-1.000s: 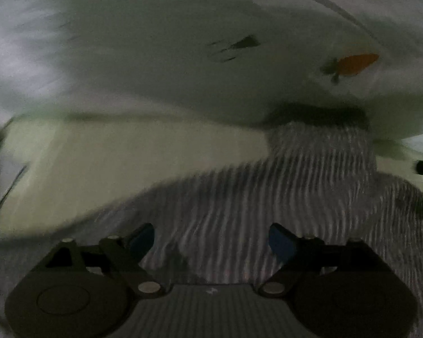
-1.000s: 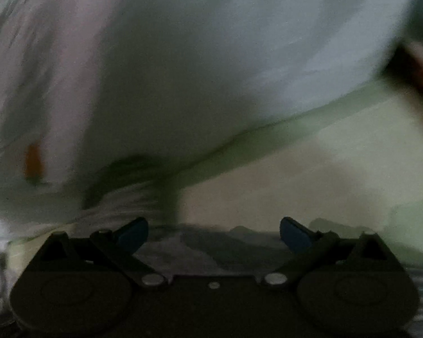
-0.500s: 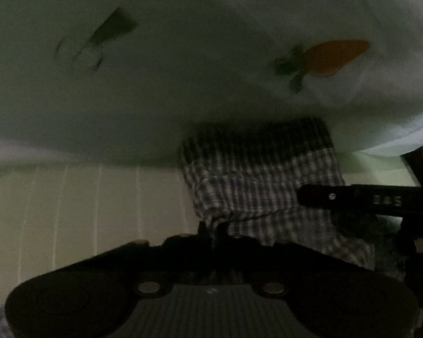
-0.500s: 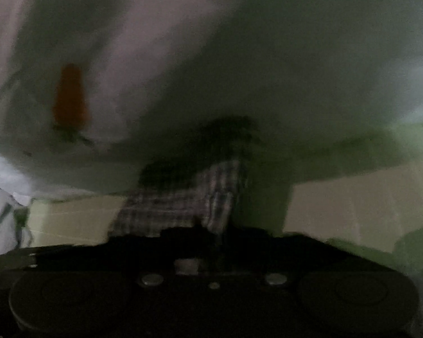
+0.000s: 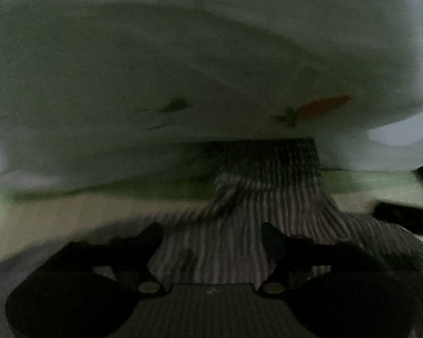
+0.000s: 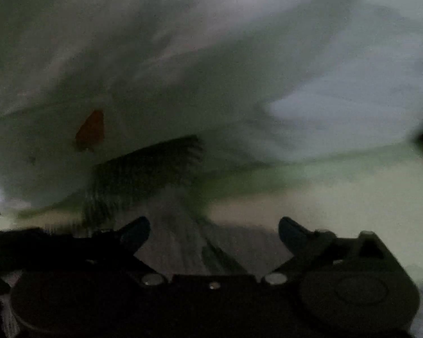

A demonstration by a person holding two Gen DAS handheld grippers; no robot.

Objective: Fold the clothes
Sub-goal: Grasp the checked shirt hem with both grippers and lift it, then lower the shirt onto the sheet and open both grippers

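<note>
White sheet (image 5: pixel 183 64) fills the upper part of both views, bulging, dim and blurred; carrot print (image 5: pixel 323 107) on it sits just above the checked cloth in the left view, and shows as an orange patch up-left of the cloth in the right view. A dark smudge print (image 5: pixel 174 106) lies left of the carrot. Pale surface (image 5: pixel 56 217) runs under the sheet, left of the checked cloth in the left view, right of it in the right view; cannot tell if it is a bed or a counter. Checked cloth (image 5: pixel 268 197), the task item, lies on that surface, far end tucked under the sheet edge, near end spreading toward the camera; motion blur smears its checks into stripes. Left claw (image 5: pixel 213 233) stands wide, jaws just opened back up, cloth lying in the gap, pads not pressing it. Right claw (image 6: pixel 214 229) also wide, jaws just opened again, grey blurred cloth (image 6: pixel 143 174) seen between and beyond the fingers, not gripped. A dark bar (image 5: pixel 403 217), right of the checked cloth in the left view, is likely part of the other claw; too blurred to be sure.
</note>
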